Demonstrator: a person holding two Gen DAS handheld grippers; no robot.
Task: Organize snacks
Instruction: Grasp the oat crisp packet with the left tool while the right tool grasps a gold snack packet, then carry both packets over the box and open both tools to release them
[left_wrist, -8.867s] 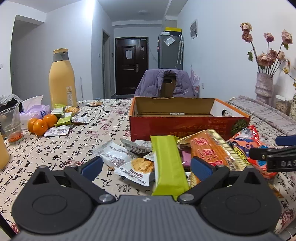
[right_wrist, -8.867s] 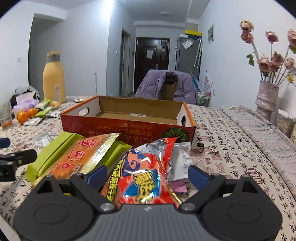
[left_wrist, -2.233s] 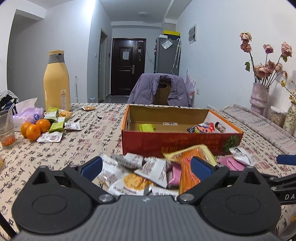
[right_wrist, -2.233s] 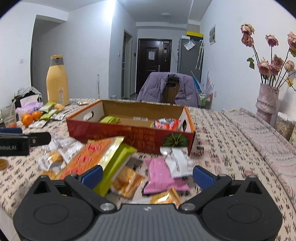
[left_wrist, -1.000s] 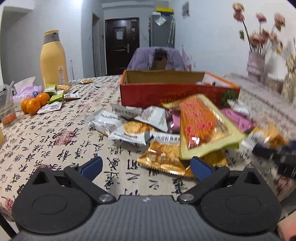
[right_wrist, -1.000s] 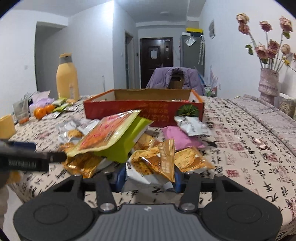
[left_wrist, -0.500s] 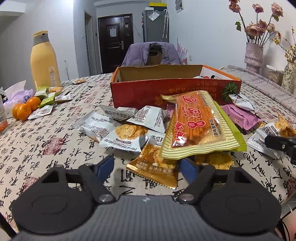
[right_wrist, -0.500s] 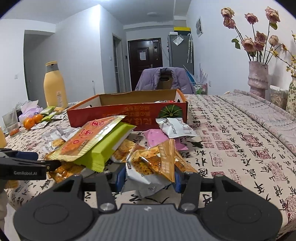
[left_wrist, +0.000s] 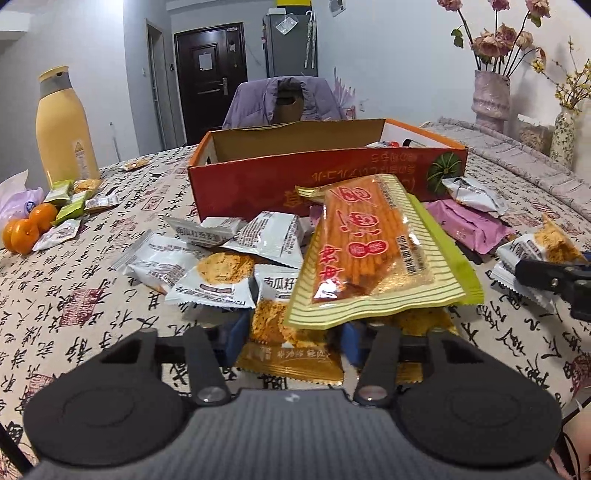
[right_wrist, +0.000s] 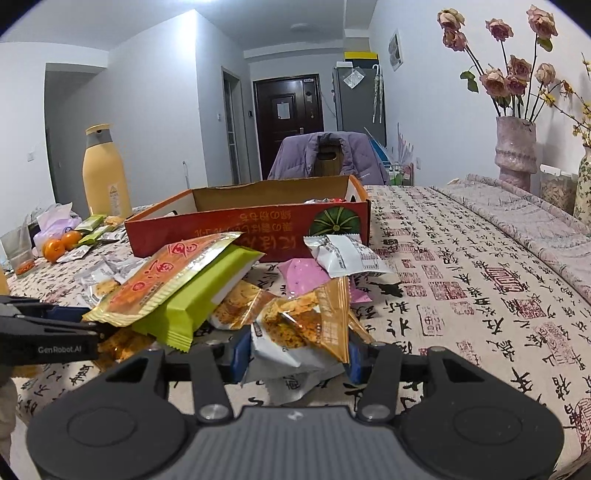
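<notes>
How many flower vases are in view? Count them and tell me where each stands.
2. A pink vase holding dried roses stands at the far right, against the wall. A smaller floral-patterned vase stands just right of it. None seems hidden.

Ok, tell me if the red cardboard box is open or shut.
Open. The red cardboard box has no lid on top; its brown inner wall shows, and snack packets peek over the rim at its right end.

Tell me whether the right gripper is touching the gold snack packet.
Touching: in the right wrist view both pads of the right gripper press the gold snack packet.
</notes>
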